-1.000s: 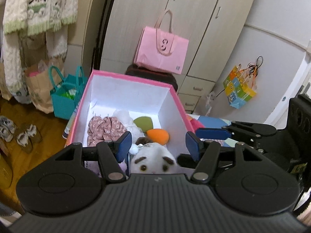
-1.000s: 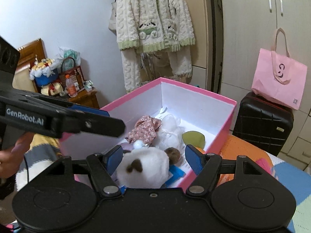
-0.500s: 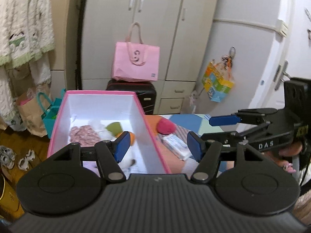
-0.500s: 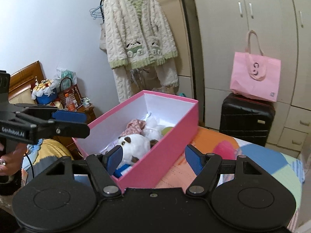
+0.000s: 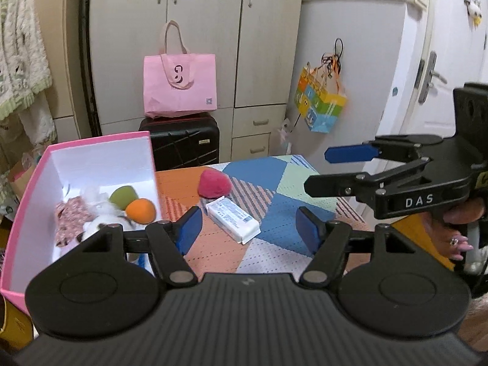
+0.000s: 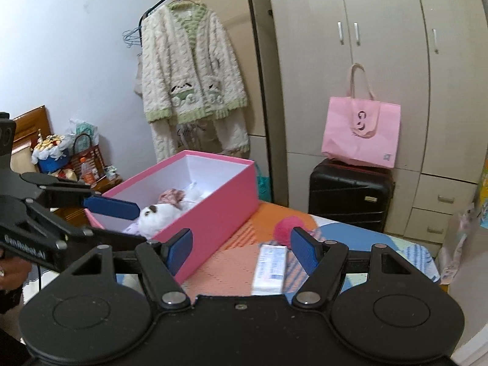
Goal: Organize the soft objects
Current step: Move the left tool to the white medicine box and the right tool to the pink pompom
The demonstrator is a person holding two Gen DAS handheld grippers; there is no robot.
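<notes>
**Two open hand-held grippers above a table with a pink storage box and loose soft objects.**

The table (image 5: 283,183), covered by a patchwork mat, carries the pink box (image 6: 213,210) at its left end. Inside the box lie a white plush toy (image 6: 158,215), a floral fabric piece (image 5: 71,216), a green sponge (image 5: 123,196) and an orange sponge (image 5: 140,210). The left hand-held gripper (image 5: 248,228) hovers with its blue pads spread apart and nothing between them; the right hand-held gripper (image 6: 241,248) is likewise spread and empty, and appears at the right edge of the left wrist view. On the mat outside the box, a white tissue pack (image 5: 233,219) lies just beside a pink-red pompom (image 5: 213,183), both near the box's right wall.
</notes>
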